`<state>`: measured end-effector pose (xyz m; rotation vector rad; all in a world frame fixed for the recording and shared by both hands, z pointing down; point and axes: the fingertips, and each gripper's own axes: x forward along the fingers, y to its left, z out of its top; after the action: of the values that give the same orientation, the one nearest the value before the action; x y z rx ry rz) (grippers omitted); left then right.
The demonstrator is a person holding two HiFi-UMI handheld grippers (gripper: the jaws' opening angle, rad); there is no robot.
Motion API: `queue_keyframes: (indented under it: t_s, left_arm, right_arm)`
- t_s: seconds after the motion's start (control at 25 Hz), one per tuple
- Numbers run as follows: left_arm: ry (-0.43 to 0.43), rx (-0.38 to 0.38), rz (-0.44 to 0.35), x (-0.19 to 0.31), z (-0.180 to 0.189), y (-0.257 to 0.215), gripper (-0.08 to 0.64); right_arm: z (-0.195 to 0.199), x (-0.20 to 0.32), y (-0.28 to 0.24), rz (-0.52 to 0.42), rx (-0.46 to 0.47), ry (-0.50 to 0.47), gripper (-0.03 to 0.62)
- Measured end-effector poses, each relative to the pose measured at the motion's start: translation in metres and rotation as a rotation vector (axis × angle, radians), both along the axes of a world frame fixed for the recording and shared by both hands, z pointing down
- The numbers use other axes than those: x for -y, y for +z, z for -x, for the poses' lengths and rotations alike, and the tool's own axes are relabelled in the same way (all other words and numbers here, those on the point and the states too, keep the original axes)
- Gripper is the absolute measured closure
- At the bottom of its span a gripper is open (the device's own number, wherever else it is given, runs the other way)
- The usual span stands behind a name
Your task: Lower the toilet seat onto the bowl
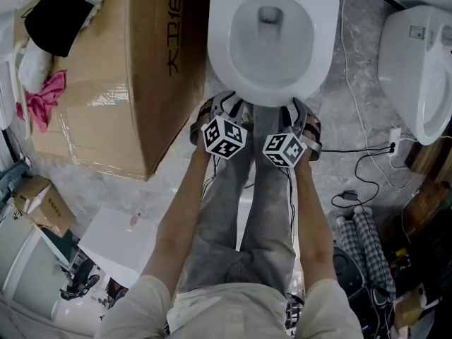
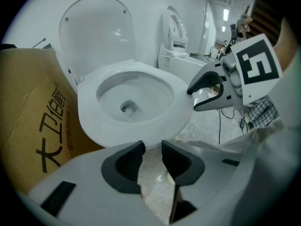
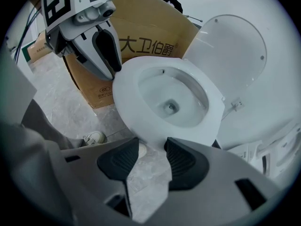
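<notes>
A grey marbled floor (image 1: 113, 196) runs under a white toilet (image 1: 311, 83) at the far end. A big cardboard box (image 1: 106, 69) stands on the toilet's left and a second toilet (image 1: 420, 62) on its right. The seat (image 2: 89, 112) looks to lie flat on the bowl already, while the lid (image 2: 96, 36) stands upright behind it, so the task seems done or very nearly so. The left gripper (image 2: 151, 150) and the right gripper (image 3: 151, 147) hang side by side on the near side of the bowl's front rim, tilted steeply down. Each has its jaws parted, with only floor showing between the pads. I judge they are kept there to stay clear of the seat, which lies just beyond both tips, untouched.
</notes>
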<state>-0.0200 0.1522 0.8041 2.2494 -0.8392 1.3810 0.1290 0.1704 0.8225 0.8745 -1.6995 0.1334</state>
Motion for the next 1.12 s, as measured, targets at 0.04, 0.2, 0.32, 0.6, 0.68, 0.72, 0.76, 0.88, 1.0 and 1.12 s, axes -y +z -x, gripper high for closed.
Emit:
queue_keyframes:
  t_s: [0.04,0.2,0.32,0.6,0.68,0.72,0.76,0.88,1.0,1.12]
  left_arm:
    - [-0.001,-0.001,-0.001,0.001,0.000,0.000,0.417]
    - [0.003,-0.002,0.004,0.000,-0.001,0.000,0.417]
    - [-0.005,0.000,-0.001,0.001,-0.001,-0.003,0.417]
    - [-0.041,-0.048,-0.055,0.017,0.001,-0.033,0.425]
    - [-0.051,-0.074,-0.080,0.025,-0.001,-0.047,0.439]
    - [-0.057,-0.086,-0.096,0.030,-0.002,-0.055,0.447]
    - [-0.062,-0.097,-0.112,0.035,-0.003,-0.063,0.454]
    - [-0.076,-0.129,-0.161,0.050,-0.007,-0.088,0.477]
    - [-0.083,-0.164,-0.209,0.065,-0.014,-0.114,0.497]
    - [-0.089,-0.212,-0.262,0.081,-0.023,-0.144,0.522]
  right_arm:
    - [0.000,0.000,0.000,-0.003,0.000,-0.003,0.402]
    - [0.002,-0.001,-0.002,-0.002,0.014,-0.018,0.402]
    - [-0.005,-0.003,-0.006,0.004,0.036,0.004,0.412]
    - [-0.019,0.005,-0.040,-0.049,0.092,0.065,0.443]
    - [-0.019,0.015,-0.057,-0.085,0.122,0.081,0.471]
    - [-0.018,0.021,-0.066,-0.107,0.141,0.090,0.486]
    - [-0.017,0.028,-0.076,-0.131,0.164,0.101,0.505]
    - [-0.013,0.048,-0.110,-0.202,0.252,0.141,0.571]
    - [-0.009,0.066,-0.141,-0.251,0.337,0.168,0.584]
    - [-0.006,0.082,-0.172,-0.278,0.420,0.175,0.586]
